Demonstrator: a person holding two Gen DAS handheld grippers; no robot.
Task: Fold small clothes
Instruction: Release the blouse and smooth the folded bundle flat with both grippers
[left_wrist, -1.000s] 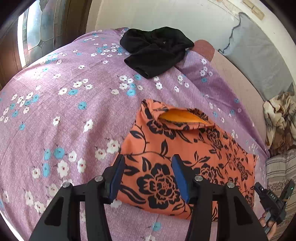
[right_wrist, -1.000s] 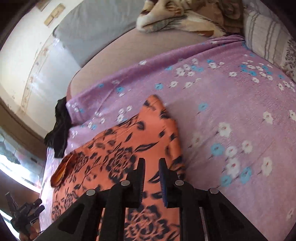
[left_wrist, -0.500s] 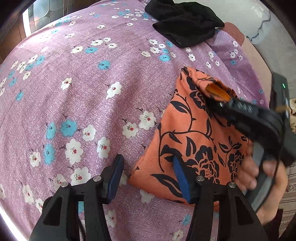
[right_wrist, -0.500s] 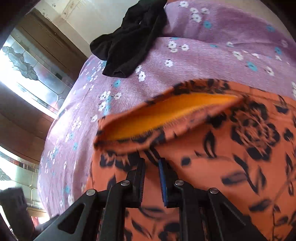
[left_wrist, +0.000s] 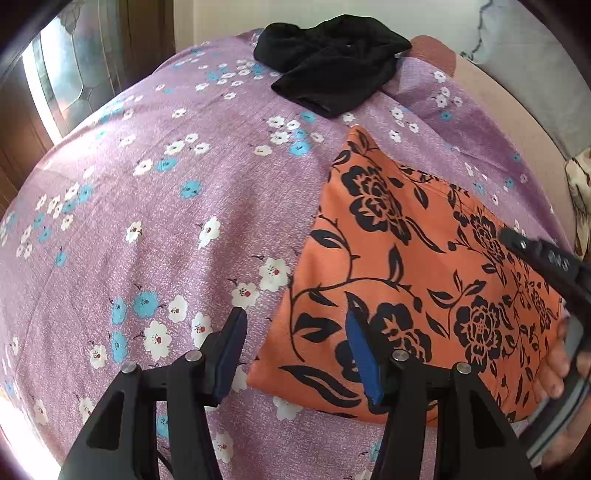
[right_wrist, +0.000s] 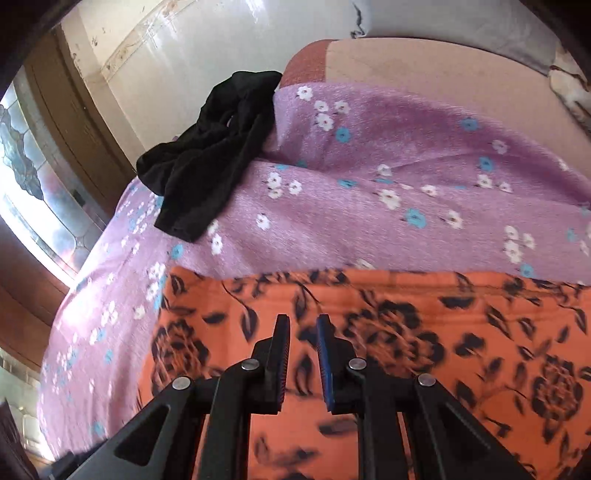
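Note:
An orange cloth with a black flower print (left_wrist: 413, 273) lies flat on the purple flowered bedsheet (left_wrist: 166, 221). My left gripper (left_wrist: 295, 328) is open and empty, its fingers straddling the cloth's near left corner just above it. My right gripper (right_wrist: 303, 332) hovers low over the same orange cloth (right_wrist: 406, 350), jaws a narrow gap apart with nothing between them. The right gripper's body and the hand holding it show at the right edge of the left wrist view (left_wrist: 554, 266).
A crumpled black garment (left_wrist: 332, 62) lies at the far end of the bed, also in the right wrist view (right_wrist: 210, 158). A grey pillow and patterned blanket (left_wrist: 580, 192) sit at the right. A stained-glass window (left_wrist: 62, 74) and wall bound the far left.
The raised open flap showing the cloth's plain orange inside has been laid down; the cloth now lies flat. My right gripper has pulled back toward the right. My left gripper stays by the near corner.

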